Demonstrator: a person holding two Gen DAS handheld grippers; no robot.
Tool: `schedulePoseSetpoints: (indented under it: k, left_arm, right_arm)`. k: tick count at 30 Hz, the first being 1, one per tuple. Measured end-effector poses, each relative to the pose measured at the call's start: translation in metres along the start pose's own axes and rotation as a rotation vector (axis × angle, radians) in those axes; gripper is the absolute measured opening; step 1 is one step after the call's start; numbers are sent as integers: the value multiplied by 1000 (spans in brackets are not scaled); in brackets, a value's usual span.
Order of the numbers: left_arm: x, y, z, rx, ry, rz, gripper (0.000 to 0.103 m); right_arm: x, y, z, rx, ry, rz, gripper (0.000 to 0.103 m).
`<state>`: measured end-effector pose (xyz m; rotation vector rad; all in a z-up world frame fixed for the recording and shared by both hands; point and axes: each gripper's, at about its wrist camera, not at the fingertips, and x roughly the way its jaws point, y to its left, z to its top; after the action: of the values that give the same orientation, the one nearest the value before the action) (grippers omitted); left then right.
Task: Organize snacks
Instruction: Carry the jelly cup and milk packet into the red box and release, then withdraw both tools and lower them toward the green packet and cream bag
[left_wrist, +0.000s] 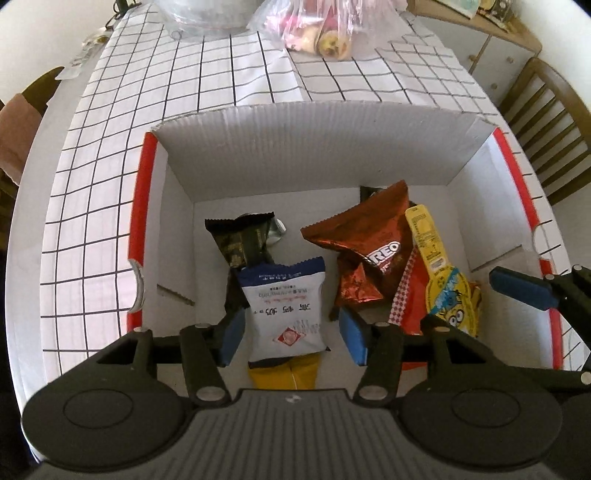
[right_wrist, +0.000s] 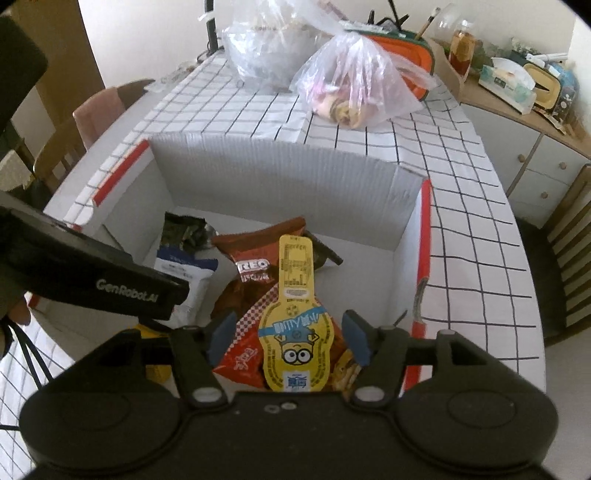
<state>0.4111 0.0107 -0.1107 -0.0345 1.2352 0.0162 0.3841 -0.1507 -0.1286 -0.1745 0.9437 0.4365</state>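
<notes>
A white cardboard box (left_wrist: 314, 147) with red edges holds several snacks. In the left wrist view my left gripper (left_wrist: 293, 332) is open over a white and blue packet (left_wrist: 286, 306); its pads stand apart on either side, not touching it. A black packet (left_wrist: 242, 236), a brown Oreo bag (left_wrist: 369, 243), a red bag (left_wrist: 410, 295) and a yellow Minion-shaped pack (left_wrist: 447, 291) lie beside it. In the right wrist view my right gripper (right_wrist: 290, 338) is open over the yellow Minion pack (right_wrist: 295, 317), which lies on the red bag (right_wrist: 243, 350) in the box (right_wrist: 280, 173).
The box sits on a table with a white grid cloth (right_wrist: 461, 206). Clear plastic bags of food (right_wrist: 354, 85) stand at the table's far end. A wooden chair (left_wrist: 546, 110) and a cabinet (right_wrist: 528, 155) are to the right. The left gripper's body (right_wrist: 92, 277) crosses the right wrist view.
</notes>
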Motion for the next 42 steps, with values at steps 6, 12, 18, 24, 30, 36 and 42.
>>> schedulePoseSetpoints:
  k: [6, 12, 18, 24, 30, 36, 42]
  left_arm:
    - [-27, 2, -11, -4, -53, -18, 63]
    - [-57, 3, -25, 3, -107, -39, 64]
    - [-88, 7, -44, 15, -158, -46, 67]
    - [-114, 12, -65, 26, -201, -58, 68]
    - [-135, 16, -90, 39, -232, -79, 69]
    - [-155, 24, -117, 48, -255, -103, 72]
    - [-164, 35, -142, 63, -262, -120, 74]
  right_arm:
    - [-25, 3, -5, 14, -45, 6, 75]
    - [-54, 8, -11, 35, -98, 11, 82]
    - [-82, 16, -20, 51, -145, 11, 87]
    - [-106, 27, -33, 57, -177, 14, 89]
    - [-130, 41, -49, 63, -216, 26, 98]
    - [-149, 56, -66, 66, -232, 56, 100]
    - [-158, 69, -84, 62, -230, 90, 102]
